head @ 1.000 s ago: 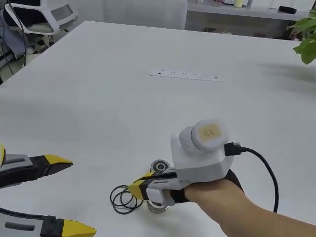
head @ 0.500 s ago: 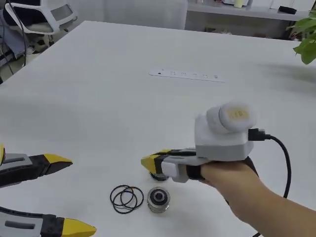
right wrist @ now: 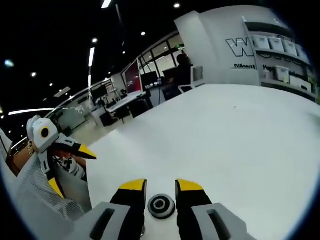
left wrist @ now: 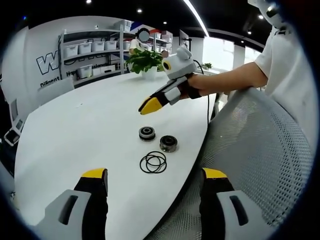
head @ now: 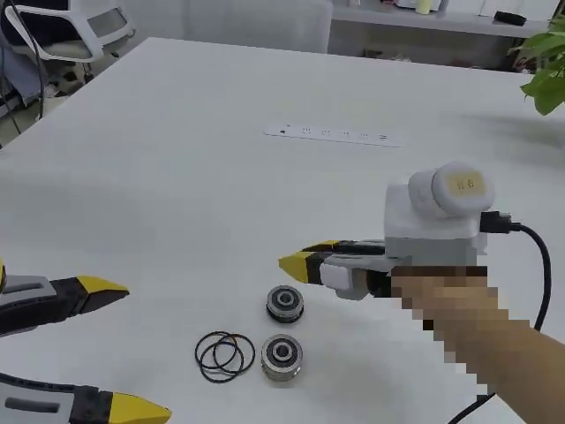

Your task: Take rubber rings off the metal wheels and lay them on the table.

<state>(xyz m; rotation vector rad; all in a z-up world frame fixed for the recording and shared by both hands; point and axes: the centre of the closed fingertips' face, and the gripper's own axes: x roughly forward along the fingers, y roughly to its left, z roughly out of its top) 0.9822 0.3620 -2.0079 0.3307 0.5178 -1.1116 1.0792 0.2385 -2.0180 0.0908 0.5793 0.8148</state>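
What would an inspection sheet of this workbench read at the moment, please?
Surface: white table, bare but for a power strip.
Job's things: farther wheel and nearer wheel, apart; loose rubber rings overlapped beside the nearer wheel.
Clutter: nothing seen.
Grippers: left gripper wide open, empty; right gripper near the farther wheel, jaws slightly apart, empty.
Cables: black cable from the right gripper.
Surroundings: office chair, plant.

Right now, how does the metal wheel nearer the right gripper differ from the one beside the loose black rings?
The far round metal wheel looks dark around its rim, perhaps still ringed; the near round metal wheel shows bright bare silver. The far wheel lies close to the yellow-tipped right gripper; the near wheel lies beside the loose black rubber rings. Both lie flat on the white table.
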